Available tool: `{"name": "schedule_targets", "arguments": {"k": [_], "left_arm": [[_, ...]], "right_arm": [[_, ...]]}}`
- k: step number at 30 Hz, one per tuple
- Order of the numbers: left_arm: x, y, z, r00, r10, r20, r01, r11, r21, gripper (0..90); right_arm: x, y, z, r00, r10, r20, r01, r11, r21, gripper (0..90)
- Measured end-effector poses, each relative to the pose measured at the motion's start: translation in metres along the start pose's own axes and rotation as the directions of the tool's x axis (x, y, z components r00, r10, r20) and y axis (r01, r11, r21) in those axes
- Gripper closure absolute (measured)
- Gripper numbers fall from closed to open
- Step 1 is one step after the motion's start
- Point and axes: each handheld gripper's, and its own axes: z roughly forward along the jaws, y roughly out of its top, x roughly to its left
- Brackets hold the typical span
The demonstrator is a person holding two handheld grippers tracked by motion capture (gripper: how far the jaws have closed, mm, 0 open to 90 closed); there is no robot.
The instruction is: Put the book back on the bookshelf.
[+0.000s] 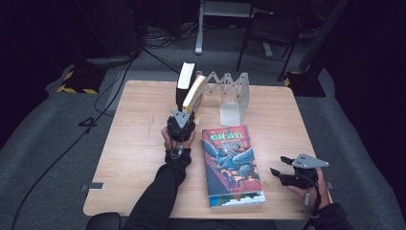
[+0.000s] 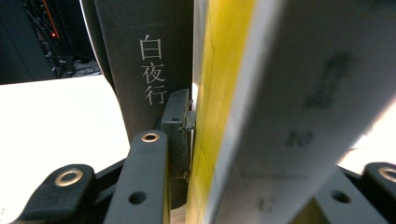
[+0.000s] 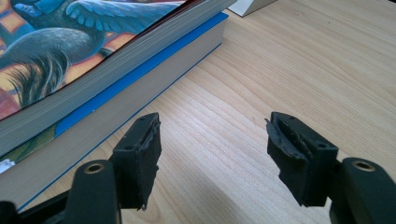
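Observation:
A yellow-spined book [image 1: 195, 93] leans against an upright black book [image 1: 184, 81] at the back of the table. My left gripper [image 1: 186, 115] is shut on the yellow book's near lower edge. In the left gripper view the yellow book [image 2: 219, 93] stands between the jaws, one pad [image 2: 176, 122] pressed to its side, with the black spine [image 2: 144, 70] just behind. My right gripper [image 1: 278, 165] is open at the table's right front, its gap [image 3: 217, 140] over bare wood beside a flat colourful book [image 1: 231, 163].
A folding metal bookend [image 1: 234, 96] stands right of the upright books. The colourful book [image 3: 70, 42] lies on a blue-covered book [image 3: 116, 107]. The wooden table [image 1: 134, 124] has bare room on its left half. Chairs and cables sit on the floor beyond.

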Motion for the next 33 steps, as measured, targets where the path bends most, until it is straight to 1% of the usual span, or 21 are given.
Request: {"name": "schedule_targets", "arguments": {"k": [1,3,7,8,9,10,11,12,13,14,16,17,21,22,23,25,26,27,28,31,33], "left_arm": [[0.001,-0.001,-0.002,0.9999,-0.014,0.005,0.014,0.9999,0.001,63.1],[0.002,-0.002,-0.004,0.9997,-0.018,0.019,0.018,0.9998,0.009,57.5],[0.004,-0.006,-0.010,0.9987,0.003,0.051,-0.004,0.9996,0.029,56.2],[0.003,-0.007,-0.011,0.9976,0.014,0.068,-0.016,0.9993,0.034,58.7],[0.002,-0.007,-0.011,0.9967,0.027,0.076,-0.030,0.9990,0.033,60.8],[-0.001,-0.007,-0.012,0.9969,0.042,0.067,-0.044,0.9986,0.031,67.9],[-0.005,-0.006,-0.012,0.9977,0.058,0.036,-0.059,0.9976,0.035,71.7],[-0.005,-0.006,-0.012,0.9977,0.058,0.036,-0.059,0.9976,0.035,73.1],[-0.006,-0.006,-0.011,0.9979,0.059,0.025,-0.060,0.9976,0.034,73.1],[-0.005,-0.007,-0.011,0.9987,0.050,0.015,-0.050,0.9983,0.028,74.8],[-0.002,-0.007,-0.011,0.9998,0.015,-0.012,-0.014,0.9995,0.027,75.1],[0.001,-0.006,-0.012,0.9999,-0.003,-0.010,0.003,0.9996,0.029,75.2],[0.001,-0.005,-0.011,0.9996,0.000,-0.028,0.001,0.9994,0.033,75.1],[-0.003,-0.002,-0.006,0.9989,-0.016,-0.045,0.017,0.9992,0.036,75.1],[-0.003,-0.002,-0.006,0.9989,-0.016,-0.045,0.017,0.9992,0.036,75.1],[-0.007,0.000,-0.001,0.9974,-0.033,-0.064,0.035,0.9987,0.037,75.1],[-0.009,0.001,0.002,0.9967,-0.033,-0.075,0.036,0.9986,0.040,75.1],[-0.009,0.001,0.002,0.9967,-0.033,-0.075,0.036,0.9986,0.040,75.0],[-0.013,0.004,0.006,0.9951,-0.037,-0.091,0.042,0.9978,0.051,75.0],[-0.016,0.007,0.013,0.9924,-0.063,-0.106,0.068,0.9963,0.053,75.0],[-0.019,0.010,0.018,0.9909,-0.069,-0.116,0.075,0.9957,0.054,75.0]], "right_arm": [[0.000,0.000,0.000,1.0000,-0.002,-0.001,0.002,1.000,-0.001,34.7],[0.000,0.000,0.000,1.0000,-0.005,-0.004,0.005,1.000,-0.001,34.8],[-0.001,0.000,-0.001,1.0000,-0.002,-0.001,0.002,1.000,-0.002,34.7],[-0.001,0.000,-0.001,1.0000,-0.001,-0.002,0.001,1.000,-0.003,34.8],[-0.001,0.000,-0.002,1.0000,0.000,-0.002,0.000,1.000,-0.002,34.8],[-0.001,0.000,-0.002,1.0000,-0.001,0.003,0.001,1.000,0.000,34.8],[0.000,0.000,-0.001,1.0000,-0.002,0.004,0.002,1.000,0.000,35.0],[0.000,0.000,-0.001,1.0000,-0.002,0.004,0.002,1.000,0.000,35.0],[0.000,0.000,-0.001,1.0000,-0.007,0.002,0.007,1.000,0.003,34.9],[0.001,0.001,-0.001,0.9999,-0.011,-0.003,0.011,1.000,0.006,35.0],[0.001,0.001,-0.001,0.9999,-0.014,-0.005,0.014,1.000,0.007,35.0],[0.001,0.001,0.000,0.9999,-0.016,-0.005,0.016,1.000,0.009,35.0],[-0.001,-0.001,0.001,1.0000,-0.003,-0.007,0.003,1.000,0.015,35.0],[-0.001,-0.001,0.002,1.0000,-0.001,-0.007,0.001,1.000,0.017,35.1],[-0.001,-0.001,0.002,1.0000,-0.001,-0.007,0.001,1.000,0.017,35.1],[0.001,0.000,0.002,0.9999,-0.014,-0.005,0.014,1.000,0.017,35.1],[0.002,0.000,0.002,0.9999,-0.013,-0.005,0.013,1.000,0.023,35.1],[0.002,0.000,0.002,0.9999,-0.013,-0.005,0.013,1.000,0.023,35.1],[0.002,0.000,0.004,0.9999,-0.014,-0.010,0.014,0.999,0.029,35.2],[0.001,-0.001,0.005,0.9998,-0.013,-0.014,0.014,0.999,0.033,35.2],[0.001,-0.001,0.005,0.9998,-0.017,-0.014,0.017,0.999,0.032,35.2]]}}
